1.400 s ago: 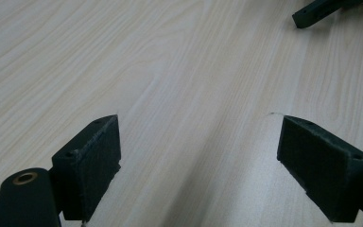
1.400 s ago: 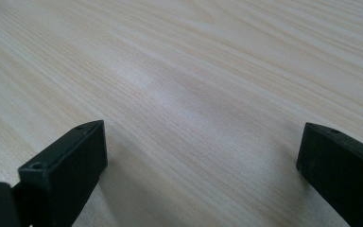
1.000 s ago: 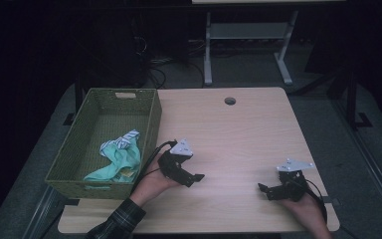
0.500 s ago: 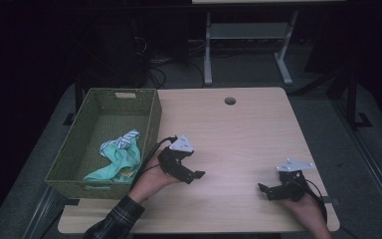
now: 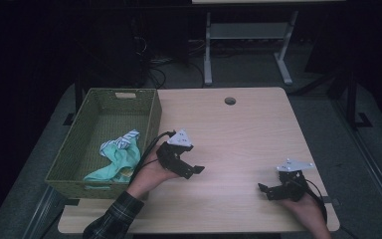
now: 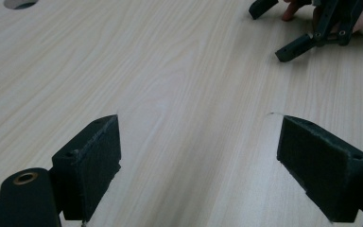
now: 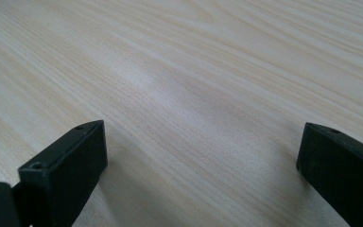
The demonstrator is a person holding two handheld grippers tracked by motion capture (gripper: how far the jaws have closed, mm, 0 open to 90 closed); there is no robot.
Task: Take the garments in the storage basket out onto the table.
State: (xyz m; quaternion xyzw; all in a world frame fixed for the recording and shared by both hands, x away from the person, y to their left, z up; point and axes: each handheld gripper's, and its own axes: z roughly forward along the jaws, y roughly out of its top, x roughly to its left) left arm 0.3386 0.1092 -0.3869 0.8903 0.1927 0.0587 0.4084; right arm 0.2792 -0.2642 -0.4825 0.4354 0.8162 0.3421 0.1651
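Note:
My left gripper (image 5: 191,172) hovers over the light wooden table (image 5: 238,134), just right of the basket, held in a hand with a plaid sleeve. In the left gripper view its jaws (image 6: 203,165) stand wide open over bare wood with nothing between them. My right gripper (image 5: 266,191) rests near the front right corner of the table, pointing left. Its jaws (image 7: 198,170) are also open and empty. The right gripper (image 6: 312,28) appears at the top right of the left gripper view.
A green woven basket (image 5: 151,119) sits at the table's left edge with a crumpled teal and striped cloth (image 5: 119,157) inside. A cable hole (image 5: 230,101) lies near the far edge. A metal stand (image 5: 248,35) is on the floor behind.
My left gripper has drifted slightly away from the person, still open. The right gripper has stayed put.

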